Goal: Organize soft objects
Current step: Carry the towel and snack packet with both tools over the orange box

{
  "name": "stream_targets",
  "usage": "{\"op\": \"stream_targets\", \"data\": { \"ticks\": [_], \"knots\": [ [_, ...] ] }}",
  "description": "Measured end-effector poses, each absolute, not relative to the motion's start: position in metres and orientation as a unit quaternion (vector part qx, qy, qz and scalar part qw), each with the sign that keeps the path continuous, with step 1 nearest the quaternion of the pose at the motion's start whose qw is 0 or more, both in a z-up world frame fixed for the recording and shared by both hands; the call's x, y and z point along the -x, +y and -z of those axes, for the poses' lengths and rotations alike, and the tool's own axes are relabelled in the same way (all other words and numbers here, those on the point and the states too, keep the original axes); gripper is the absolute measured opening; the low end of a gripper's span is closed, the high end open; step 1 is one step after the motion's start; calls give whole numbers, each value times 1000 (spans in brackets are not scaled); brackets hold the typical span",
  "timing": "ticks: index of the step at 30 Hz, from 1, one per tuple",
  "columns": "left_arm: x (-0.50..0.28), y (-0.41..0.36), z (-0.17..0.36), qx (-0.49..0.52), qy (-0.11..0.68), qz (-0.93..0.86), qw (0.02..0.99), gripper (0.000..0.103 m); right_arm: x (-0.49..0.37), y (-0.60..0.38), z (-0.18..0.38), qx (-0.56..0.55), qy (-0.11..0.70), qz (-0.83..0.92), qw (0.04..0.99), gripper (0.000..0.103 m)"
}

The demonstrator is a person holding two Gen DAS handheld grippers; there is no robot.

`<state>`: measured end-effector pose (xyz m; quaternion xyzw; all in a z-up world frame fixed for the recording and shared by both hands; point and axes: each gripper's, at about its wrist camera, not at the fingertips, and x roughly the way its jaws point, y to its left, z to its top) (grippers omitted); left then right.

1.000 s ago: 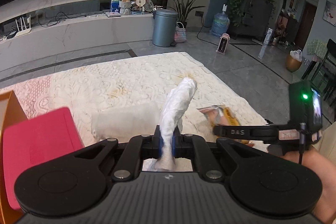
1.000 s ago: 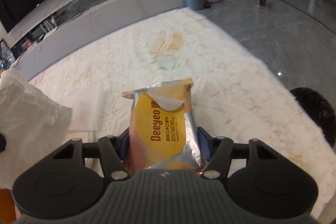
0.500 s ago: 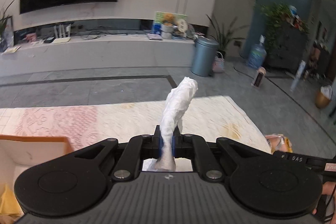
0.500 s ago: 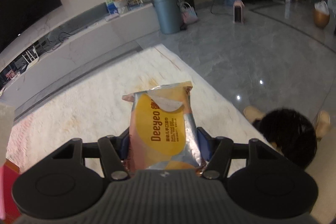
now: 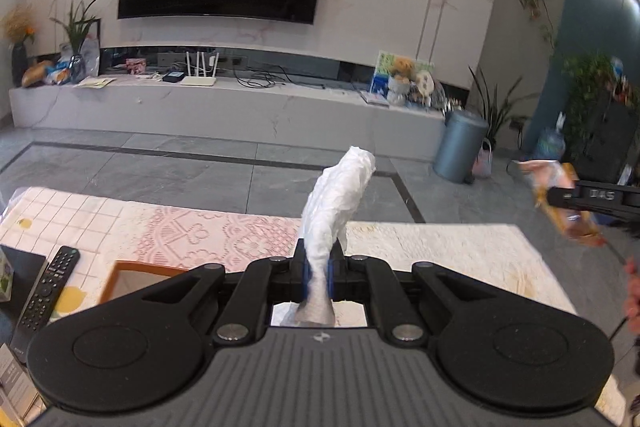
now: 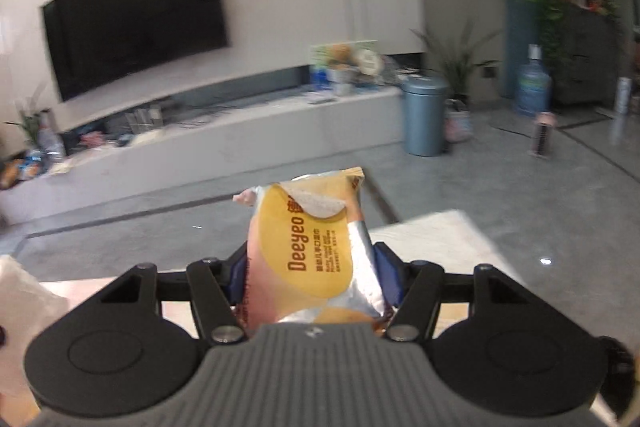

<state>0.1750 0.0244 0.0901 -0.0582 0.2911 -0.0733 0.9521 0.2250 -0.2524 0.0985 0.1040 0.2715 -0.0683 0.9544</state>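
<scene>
Carrying both loads high now: the left gripper (image 5: 317,273) has its fingers pinched almost shut on a crumpled white plastic bag (image 5: 338,199), while the right gripper (image 6: 310,273) holds its fingers partway apart, clamped on the sides of a yellow snack packet (image 6: 310,247). Both soft items are lifted clear of the cream-covered surface (image 5: 440,247), so pickup looks done. Neither is put away yet, and the orange box (image 5: 132,277) below left looks the likely home.

The right gripper (image 6: 310,277) grips a yellow Deeyeo packet (image 6: 310,247).
</scene>
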Motion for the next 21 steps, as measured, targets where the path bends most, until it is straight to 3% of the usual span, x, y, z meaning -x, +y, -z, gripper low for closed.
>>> {"op": "stream_targets", "data": {
  "ticks": [14, 21],
  "knots": [
    [-153, 111, -90, 117, 230, 49, 965, 9, -228, -87, -81, -103, 314, -119, 936, 62],
    [-167, 127, -60, 130, 254, 36, 958, 9, -229, -46, -48, -75, 347, -150, 923, 62]
  ]
}}
